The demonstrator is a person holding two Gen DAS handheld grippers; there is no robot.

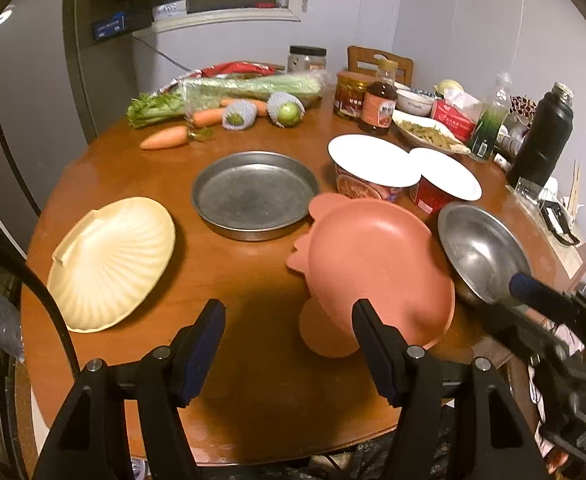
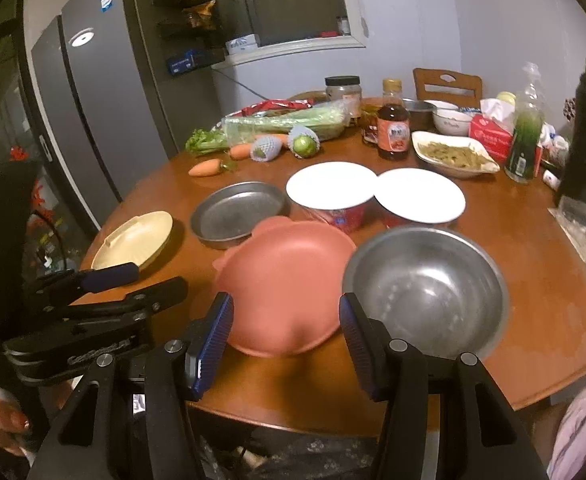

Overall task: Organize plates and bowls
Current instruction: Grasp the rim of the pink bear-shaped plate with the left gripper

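Observation:
On the round wooden table point(image 1: 233, 380) lie a cream shell-shaped plate point(image 1: 113, 262), a flat metal pan point(image 1: 253, 194), a pink lobed plate point(image 1: 377, 264) and a steel bowl point(image 1: 479, 252). My left gripper point(image 1: 289, 332) hovers open above the table's near edge, its right finger in front of the pink plate's rim, nothing between the pads. My right gripper point(image 2: 287, 320) is open too, above the near rim of the pink plate point(image 2: 285, 280), with the steel bowl point(image 2: 425, 292) just right of it. The cream plate point(image 2: 135, 246) and metal pan point(image 2: 239, 214) lie farther left.
Two instant-noodle cups point(image 1: 373, 178) with white lids stand behind the pink plate. Carrots point(image 1: 165, 138), celery, wrapped fruit, jars, a sauce bottle point(image 1: 378, 104), a dish of food, a tissue pack and a black flask point(image 1: 543, 140) crowd the far side. A fridge point(image 2: 89, 112) stands left.

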